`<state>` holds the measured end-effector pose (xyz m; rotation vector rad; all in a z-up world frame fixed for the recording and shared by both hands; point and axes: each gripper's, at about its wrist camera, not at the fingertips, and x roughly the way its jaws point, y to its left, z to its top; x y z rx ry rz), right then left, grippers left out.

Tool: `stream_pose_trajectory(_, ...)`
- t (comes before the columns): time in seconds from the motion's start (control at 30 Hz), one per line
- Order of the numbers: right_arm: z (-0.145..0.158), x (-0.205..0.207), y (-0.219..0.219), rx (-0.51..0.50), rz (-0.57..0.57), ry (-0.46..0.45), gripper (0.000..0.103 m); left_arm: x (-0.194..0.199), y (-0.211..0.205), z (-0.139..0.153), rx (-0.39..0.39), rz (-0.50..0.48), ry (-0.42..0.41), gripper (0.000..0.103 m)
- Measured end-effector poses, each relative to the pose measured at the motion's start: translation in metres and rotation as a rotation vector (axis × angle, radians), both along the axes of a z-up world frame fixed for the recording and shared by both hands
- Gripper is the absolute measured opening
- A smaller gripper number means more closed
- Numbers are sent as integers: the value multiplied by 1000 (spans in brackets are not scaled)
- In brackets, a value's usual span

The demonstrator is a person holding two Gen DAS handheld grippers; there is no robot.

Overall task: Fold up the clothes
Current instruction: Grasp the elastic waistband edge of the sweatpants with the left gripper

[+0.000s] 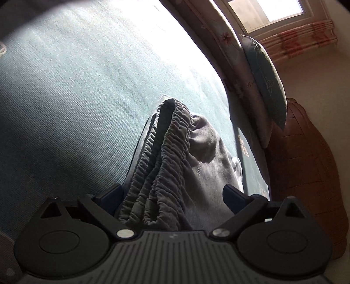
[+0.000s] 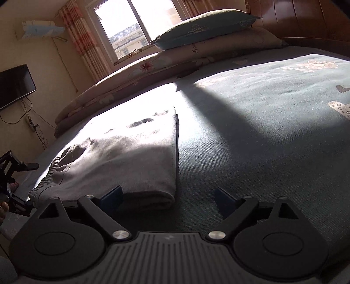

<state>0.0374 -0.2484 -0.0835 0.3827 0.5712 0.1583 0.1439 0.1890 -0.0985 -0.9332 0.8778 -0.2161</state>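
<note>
lying lengthwise toward the window (image 2: 122,24), folded grey pants (image 2: 122,153); both hand-held grippers spread wide, gripping nothing.

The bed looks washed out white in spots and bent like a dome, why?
Left wrist view: sunlight from the window blows out the far bedspread, while the grey pants sit in shade. Right wrist view: a glare patch hides the pants' far end, with a hard shadow beside it. In both, the fisheye lens curves the bed's straight edges.
</note>
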Motion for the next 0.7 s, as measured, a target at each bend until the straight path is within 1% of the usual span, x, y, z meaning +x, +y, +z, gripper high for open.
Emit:
stream_pose_trajectory(0.2,-1,1,6,-39,2,-11,98,28,8,-6,-40,-33,-5,99)
stream_pose_trajectory(0.33,-2,1,10,-67,2,-14,99,54,7,-4,-34,-75,-9,99)
stream_pose_trajectory(0.47,-2,1,15,-94,2,-17,102,78,5,-5,-44,-114,-17,102)
stream_pose_trajectory(0.57,-2,2,18,-115,2,-19,102,80,2,-5,-45,-141,-19,102)
stream_pose_trajectory(0.7,-2,1,18,-121,3,-20,102,64,-1,-8,-63,-194,-32,102)
